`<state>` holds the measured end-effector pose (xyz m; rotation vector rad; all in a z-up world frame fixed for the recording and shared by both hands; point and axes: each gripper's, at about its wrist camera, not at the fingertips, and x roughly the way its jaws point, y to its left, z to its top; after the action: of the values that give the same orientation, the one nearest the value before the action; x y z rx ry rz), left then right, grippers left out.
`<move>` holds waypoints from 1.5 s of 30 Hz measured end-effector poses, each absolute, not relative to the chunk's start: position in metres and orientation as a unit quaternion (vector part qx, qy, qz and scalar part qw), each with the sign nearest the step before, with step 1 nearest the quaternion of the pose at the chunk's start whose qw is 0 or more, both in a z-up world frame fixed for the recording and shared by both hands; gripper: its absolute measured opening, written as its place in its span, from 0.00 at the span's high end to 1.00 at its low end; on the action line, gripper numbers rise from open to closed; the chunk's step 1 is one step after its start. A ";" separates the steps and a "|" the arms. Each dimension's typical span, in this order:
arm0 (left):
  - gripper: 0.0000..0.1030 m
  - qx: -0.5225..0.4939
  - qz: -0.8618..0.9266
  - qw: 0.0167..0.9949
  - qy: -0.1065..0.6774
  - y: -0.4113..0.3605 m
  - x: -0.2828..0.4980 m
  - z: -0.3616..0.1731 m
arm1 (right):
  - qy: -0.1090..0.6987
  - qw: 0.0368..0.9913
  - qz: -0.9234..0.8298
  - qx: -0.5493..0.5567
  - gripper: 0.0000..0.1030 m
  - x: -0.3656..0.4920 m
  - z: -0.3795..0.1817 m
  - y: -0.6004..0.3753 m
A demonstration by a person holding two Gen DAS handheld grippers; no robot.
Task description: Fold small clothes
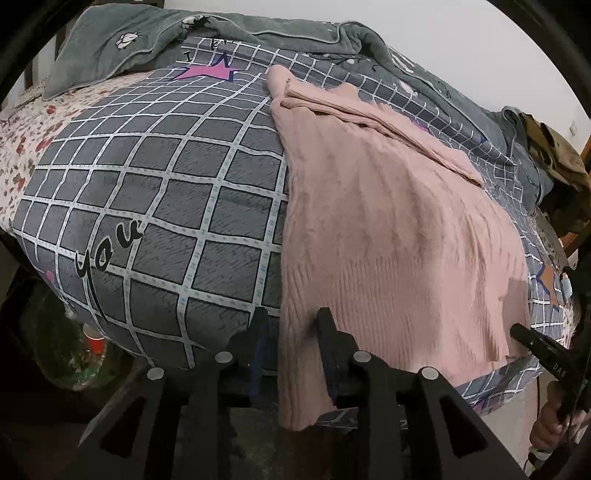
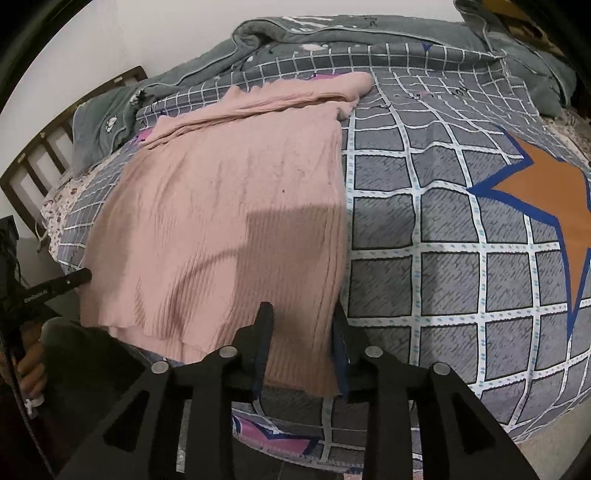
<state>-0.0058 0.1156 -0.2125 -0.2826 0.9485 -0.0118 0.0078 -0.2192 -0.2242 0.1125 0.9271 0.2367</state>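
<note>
A pink ribbed knit garment (image 1: pixel 388 236) lies flat on the grey checked bedsheet (image 1: pixel 166 192), its sleeve folded across the far end. My left gripper (image 1: pixel 291 317) is open, with the garment's near left hem corner between its fingers. My right gripper (image 2: pixel 301 314) is open around the near right hem corner of the pink garment (image 2: pixel 229 206). The right gripper (image 1: pixel 535 343) also shows at the right of the left wrist view, and the left gripper (image 2: pixel 62 284) at the left of the right wrist view.
A grey-green quilt (image 2: pixel 369 33) is bunched along the bed's far side by the wall. A wooden headboard (image 2: pixel 40 155) and a floral sheet (image 1: pixel 26 155) are at one end. A red cup (image 1: pixel 94 338) stands on the floor below the bed edge.
</note>
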 end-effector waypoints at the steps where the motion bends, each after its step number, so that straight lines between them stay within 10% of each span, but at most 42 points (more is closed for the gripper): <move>1: 0.75 -0.137 -0.005 0.880 0.455 0.115 -0.004 -0.213 | 0.446 0.887 0.113 0.051 0.74 0.008 -0.224 -0.218; 5: 0.80 -0.140 -0.005 0.883 0.448 0.115 -0.003 -0.210 | 0.441 0.889 0.113 0.038 0.94 0.006 -0.222 -0.216; 45: 0.92 -0.182 -0.031 0.895 0.406 0.126 -0.017 -0.156 | 0.371 0.910 0.138 0.127 0.95 -0.016 -0.171 -0.238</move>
<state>-0.0166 0.1264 -0.1564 -0.3770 0.8415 -0.0637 -0.0155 -0.2384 -0.1706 0.2626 0.7645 0.2841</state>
